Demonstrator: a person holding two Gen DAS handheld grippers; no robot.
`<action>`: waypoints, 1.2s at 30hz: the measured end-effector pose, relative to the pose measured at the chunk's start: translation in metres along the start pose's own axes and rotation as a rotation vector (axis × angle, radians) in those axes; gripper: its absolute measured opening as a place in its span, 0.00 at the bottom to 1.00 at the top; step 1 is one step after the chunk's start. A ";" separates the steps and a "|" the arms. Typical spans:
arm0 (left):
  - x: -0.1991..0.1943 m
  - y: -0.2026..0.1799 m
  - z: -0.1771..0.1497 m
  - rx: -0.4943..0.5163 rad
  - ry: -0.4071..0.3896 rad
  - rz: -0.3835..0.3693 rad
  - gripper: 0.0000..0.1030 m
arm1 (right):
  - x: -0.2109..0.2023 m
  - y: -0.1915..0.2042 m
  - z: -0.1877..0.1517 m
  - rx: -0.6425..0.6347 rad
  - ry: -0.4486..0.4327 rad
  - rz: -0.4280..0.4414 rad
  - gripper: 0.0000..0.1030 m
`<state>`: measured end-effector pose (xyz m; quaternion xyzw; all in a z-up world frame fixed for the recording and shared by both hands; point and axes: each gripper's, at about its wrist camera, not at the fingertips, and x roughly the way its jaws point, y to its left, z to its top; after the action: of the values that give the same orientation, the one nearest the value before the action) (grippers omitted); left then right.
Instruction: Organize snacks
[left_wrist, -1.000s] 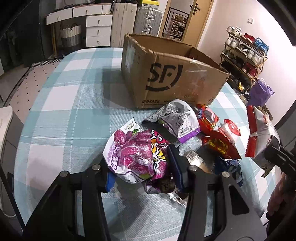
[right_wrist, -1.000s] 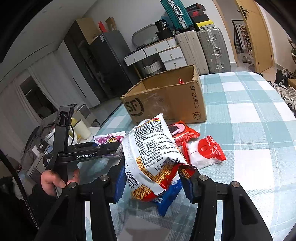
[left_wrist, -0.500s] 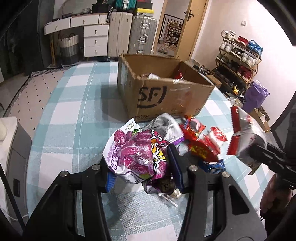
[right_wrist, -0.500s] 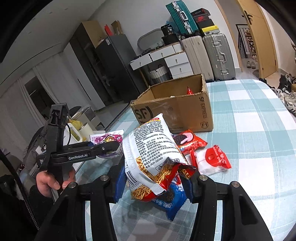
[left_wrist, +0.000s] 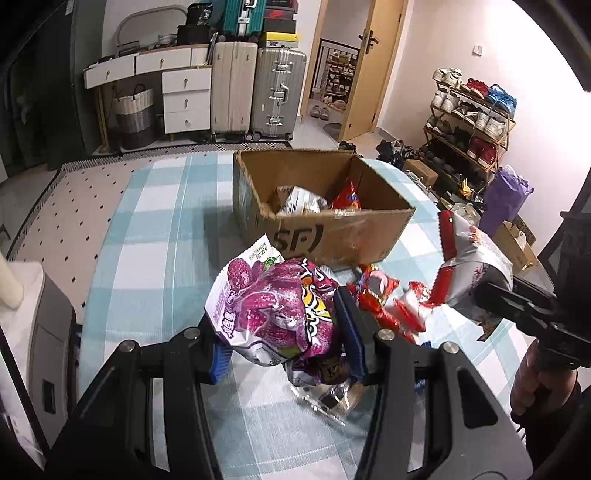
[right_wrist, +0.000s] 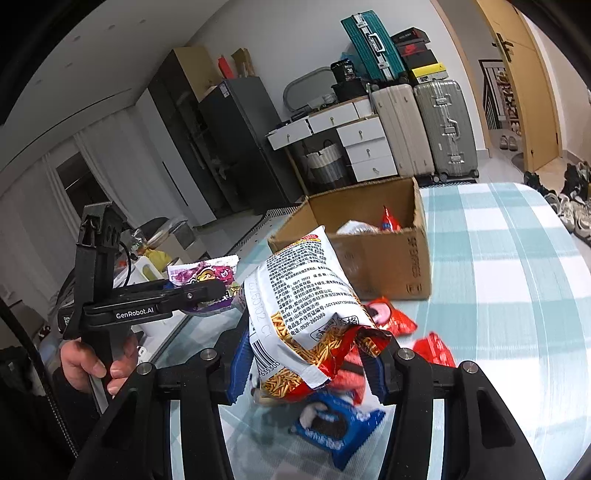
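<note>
Both grippers up with a snack bag each

The left gripper (left_wrist: 284, 354) clamps a purple bag (left_wrist: 273, 314); the right gripper (right_wrist: 306, 373) clamps a white-and-red bag (right_wrist: 306, 306), both held above the checked table (left_wrist: 166, 240) before the cardboard box (left_wrist: 332, 236).

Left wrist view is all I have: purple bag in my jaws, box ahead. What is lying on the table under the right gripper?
Observer: A blue cookie packet lies flat on the table below the right gripper.
Operator: What does that gripper hold?
Observer: A white and red snack bag, printed back facing its camera, with stick snacks pictured low down.
Operator: Anything printed on the box side I can't see?
Observer: The cardboard box reads SF EXPRESS on its right side.
</note>
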<state>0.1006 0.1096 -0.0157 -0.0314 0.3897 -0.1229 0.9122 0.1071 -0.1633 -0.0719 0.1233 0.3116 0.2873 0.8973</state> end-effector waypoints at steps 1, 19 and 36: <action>0.001 -0.003 0.005 0.006 -0.001 -0.004 0.45 | 0.001 0.001 0.003 -0.003 -0.001 0.003 0.50; 0.033 -0.008 0.098 0.070 -0.010 -0.024 0.45 | 0.028 -0.012 0.085 -0.059 -0.011 -0.029 0.50; 0.107 -0.015 0.187 0.127 0.020 -0.019 0.46 | 0.093 -0.030 0.154 -0.105 0.007 -0.063 0.50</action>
<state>0.3033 0.0611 0.0407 0.0241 0.3898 -0.1566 0.9072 0.2773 -0.1385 -0.0097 0.0650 0.3032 0.2752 0.9100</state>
